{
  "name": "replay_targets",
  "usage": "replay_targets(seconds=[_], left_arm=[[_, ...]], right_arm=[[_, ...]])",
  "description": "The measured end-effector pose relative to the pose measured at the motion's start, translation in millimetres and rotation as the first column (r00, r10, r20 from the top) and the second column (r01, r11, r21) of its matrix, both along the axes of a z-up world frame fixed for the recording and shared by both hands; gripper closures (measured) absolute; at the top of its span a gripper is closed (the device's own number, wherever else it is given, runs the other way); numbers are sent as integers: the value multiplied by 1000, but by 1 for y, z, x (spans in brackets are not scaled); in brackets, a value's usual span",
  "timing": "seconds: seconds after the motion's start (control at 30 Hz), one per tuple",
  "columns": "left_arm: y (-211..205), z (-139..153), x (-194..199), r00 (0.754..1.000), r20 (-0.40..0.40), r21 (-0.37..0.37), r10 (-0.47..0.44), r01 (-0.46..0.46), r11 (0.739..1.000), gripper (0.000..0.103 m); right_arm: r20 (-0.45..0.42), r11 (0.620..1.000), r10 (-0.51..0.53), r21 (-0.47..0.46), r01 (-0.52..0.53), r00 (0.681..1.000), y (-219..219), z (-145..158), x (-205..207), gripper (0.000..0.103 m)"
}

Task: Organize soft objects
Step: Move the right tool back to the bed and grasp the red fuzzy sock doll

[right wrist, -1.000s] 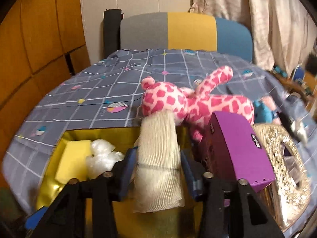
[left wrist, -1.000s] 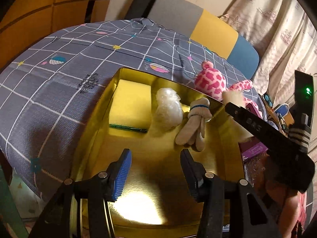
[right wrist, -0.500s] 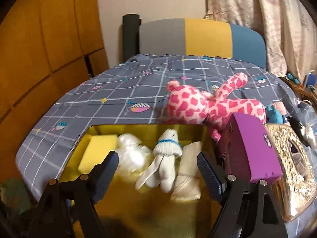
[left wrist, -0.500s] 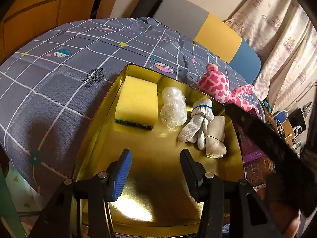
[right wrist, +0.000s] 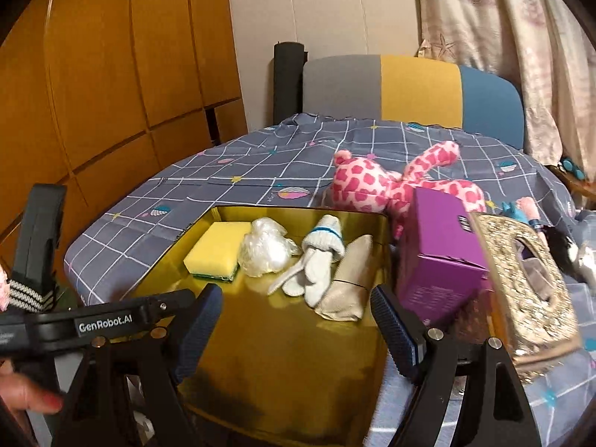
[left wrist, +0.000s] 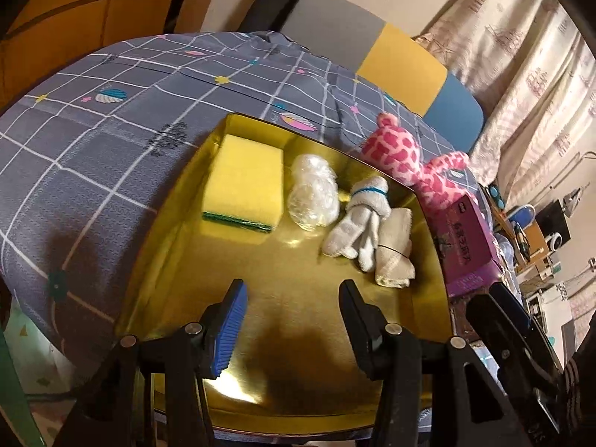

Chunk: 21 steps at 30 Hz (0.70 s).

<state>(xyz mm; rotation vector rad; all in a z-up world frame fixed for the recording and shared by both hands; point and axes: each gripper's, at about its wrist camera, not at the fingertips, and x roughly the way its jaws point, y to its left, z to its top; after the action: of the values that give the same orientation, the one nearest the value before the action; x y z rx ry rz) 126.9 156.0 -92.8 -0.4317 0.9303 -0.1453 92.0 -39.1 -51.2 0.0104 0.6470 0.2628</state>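
Beige rolled cloth [right wrist: 348, 285] has just been released: right tool [right wrist: 294, 329], jaws just opened, now empty and drawn back. Cloth lies in gold metal tray [right wrist: 283, 365] at right end, touching white knitted glove [right wrist: 316, 260]. Left tool [left wrist: 290, 320] half open, empty. Pink spotted plush toy [right wrist: 376, 182] is left outside, beyond far rim.

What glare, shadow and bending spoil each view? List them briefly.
Left wrist view: bright glare on the gold tray floor near the left gripper, a dark shadow beside it, bed lines bent by the fisheye, corners black. Right wrist view: the sponge and glove are fairly sharp; a shadow darkens the tray's near floor; the cupboard bows.
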Motion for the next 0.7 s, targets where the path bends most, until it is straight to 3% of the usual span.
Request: replay_targets(seconds=[0.7], left_arm=[[-77,17,-23,974,95,-34,-207,211,977,52]], right_arm=[[48,982,-174,88,170,984,-95,19,-36,21]])
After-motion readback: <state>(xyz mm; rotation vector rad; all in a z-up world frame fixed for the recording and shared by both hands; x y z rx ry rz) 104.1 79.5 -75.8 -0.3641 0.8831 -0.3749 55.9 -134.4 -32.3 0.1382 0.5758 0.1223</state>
